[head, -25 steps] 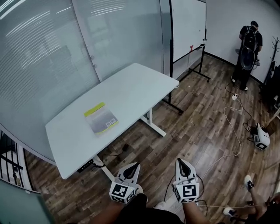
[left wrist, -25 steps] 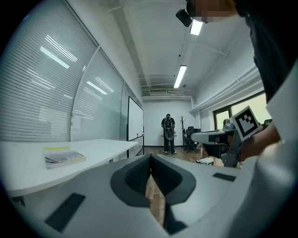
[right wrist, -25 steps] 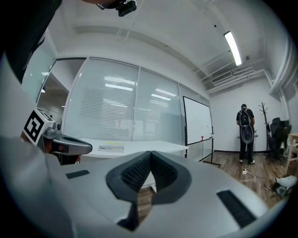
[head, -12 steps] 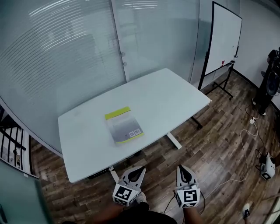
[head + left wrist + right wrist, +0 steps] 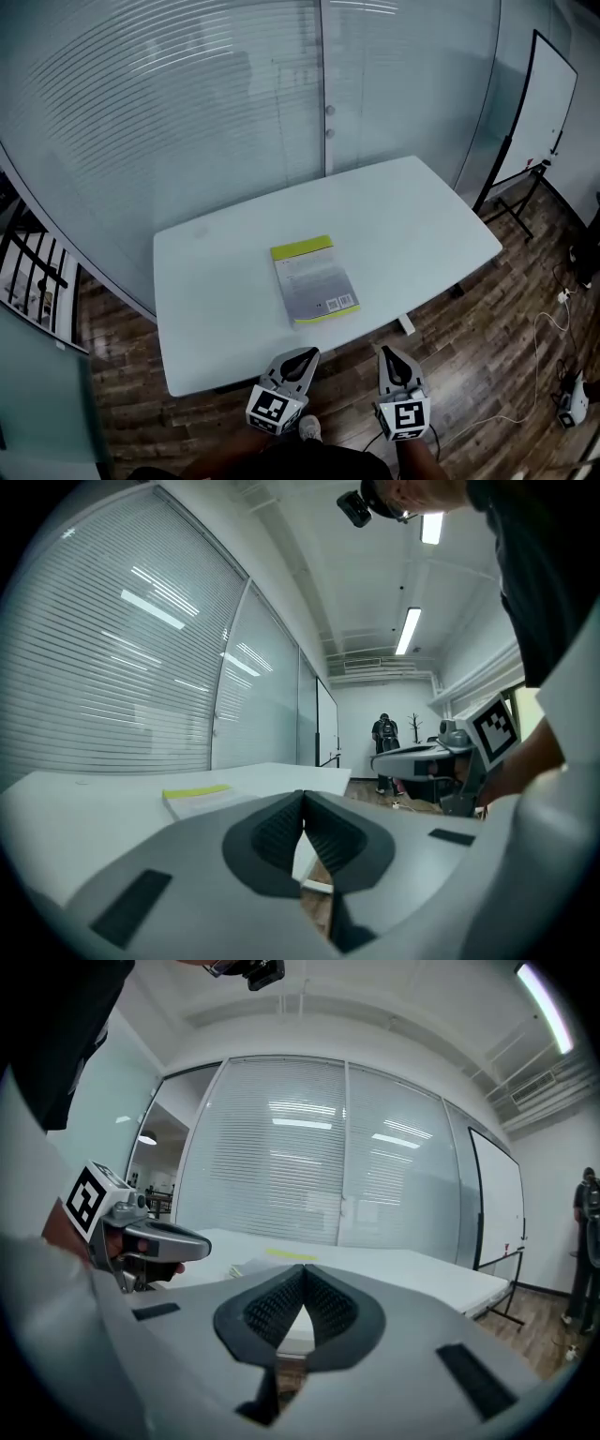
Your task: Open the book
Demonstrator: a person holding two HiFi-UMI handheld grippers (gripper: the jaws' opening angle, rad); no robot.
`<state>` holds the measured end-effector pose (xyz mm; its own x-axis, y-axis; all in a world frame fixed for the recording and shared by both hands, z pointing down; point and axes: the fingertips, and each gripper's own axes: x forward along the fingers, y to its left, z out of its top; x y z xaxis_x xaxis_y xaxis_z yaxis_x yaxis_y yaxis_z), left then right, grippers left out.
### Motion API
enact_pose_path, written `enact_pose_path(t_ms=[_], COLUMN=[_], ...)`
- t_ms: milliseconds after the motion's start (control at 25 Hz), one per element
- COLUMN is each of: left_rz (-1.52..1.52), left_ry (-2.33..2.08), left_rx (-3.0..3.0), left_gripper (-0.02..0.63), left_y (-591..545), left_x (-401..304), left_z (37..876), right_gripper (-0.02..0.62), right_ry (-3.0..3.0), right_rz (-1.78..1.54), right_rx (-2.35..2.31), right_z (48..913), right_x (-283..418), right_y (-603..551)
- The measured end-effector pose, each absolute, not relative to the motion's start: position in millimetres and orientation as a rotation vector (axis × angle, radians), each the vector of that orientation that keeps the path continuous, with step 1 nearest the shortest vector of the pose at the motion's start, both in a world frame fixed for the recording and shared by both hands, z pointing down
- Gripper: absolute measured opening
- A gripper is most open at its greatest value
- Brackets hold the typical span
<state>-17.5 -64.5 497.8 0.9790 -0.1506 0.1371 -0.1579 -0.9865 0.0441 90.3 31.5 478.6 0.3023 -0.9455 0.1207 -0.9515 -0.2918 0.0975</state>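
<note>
A closed book (image 5: pixel 315 280) with a grey cover and yellow-green bands lies flat near the front edge of the white table (image 5: pixel 216 291). It shows as a thin slab in the left gripper view (image 5: pixel 199 799) and as a yellow strip in the right gripper view (image 5: pixel 292 1255). My left gripper (image 5: pixel 308 355) and right gripper (image 5: pixel 387 353) hang side by side just short of the table's front edge, below the book. Both are shut with nothing between their jaws, tips meeting in the left gripper view (image 5: pixel 303 796) and the right gripper view (image 5: pixel 303 1270).
Glass partitions with blinds (image 5: pixel 234 103) stand behind the table. A rolling whiteboard (image 5: pixel 548 98) stands at the right, with cables (image 5: pixel 539 337) on the wooden floor. A person (image 5: pixel 385 741) stands far off across the room.
The table and book have come closer and shifted toward the centre of the head view. Both grippers travelled with me toward the table's front edge, still shut.
</note>
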Motion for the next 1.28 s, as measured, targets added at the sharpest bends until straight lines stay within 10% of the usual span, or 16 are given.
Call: enact_pose_path(t_ms=[1280], left_rz=[0.265], left_ry=[-0.938], left_rx=[2.871], left_gripper=[0.012], left_y=[-186], left_x=[-24], left_z=[521], right_gripper=[0.008], right_ry=[-2.254], right_rz=[-0.130], right_rx=[1.605], right_z=[520], right_x=[89], right_y=[-139])
